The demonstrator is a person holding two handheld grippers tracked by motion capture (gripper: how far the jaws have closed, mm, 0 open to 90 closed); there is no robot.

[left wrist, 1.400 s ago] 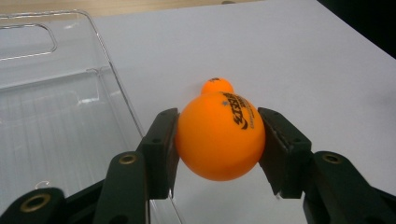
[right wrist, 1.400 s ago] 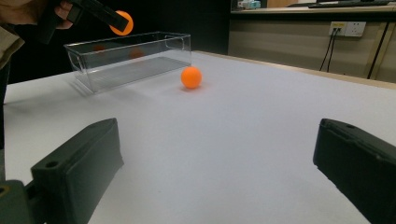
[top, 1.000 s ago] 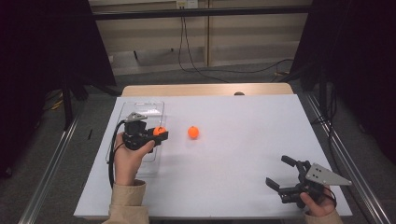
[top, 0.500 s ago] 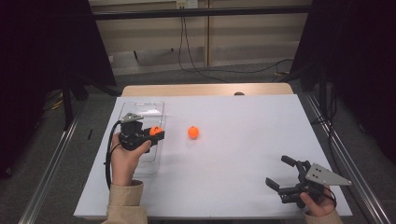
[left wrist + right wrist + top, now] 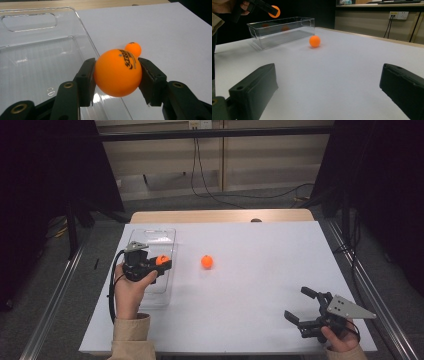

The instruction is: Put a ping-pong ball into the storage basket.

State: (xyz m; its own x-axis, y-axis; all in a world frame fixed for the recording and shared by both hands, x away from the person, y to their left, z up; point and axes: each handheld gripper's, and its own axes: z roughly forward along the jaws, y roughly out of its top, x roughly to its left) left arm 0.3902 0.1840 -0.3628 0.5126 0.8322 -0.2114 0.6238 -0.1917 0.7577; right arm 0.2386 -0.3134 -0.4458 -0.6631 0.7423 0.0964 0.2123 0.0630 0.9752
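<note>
My left gripper [image 5: 162,262] is shut on an orange ping-pong ball [image 5: 117,72] and holds it above the right wall of a clear plastic bin [image 5: 152,240]; the held ball [image 5: 274,11] hangs over the bin [image 5: 282,33] in the right gripper view. A second orange ball [image 5: 207,261] lies on the white table to the right of the bin, and this loose ball [image 5: 133,48] shows behind the held one. My right gripper [image 5: 302,307] stands open near the table's front right, nothing between its jaws, facing the loose ball [image 5: 314,41].
The white table top [image 5: 260,270] spreads between the two grippers. A wooden strip [image 5: 220,216] runs along its far edge. Cables hang on the wall behind, and dark frames stand at both sides.
My left gripper with the ball has drifted slightly left and toward the near side, now over the bin's right wall. The right gripper and the loose ball have stayed put.
</note>
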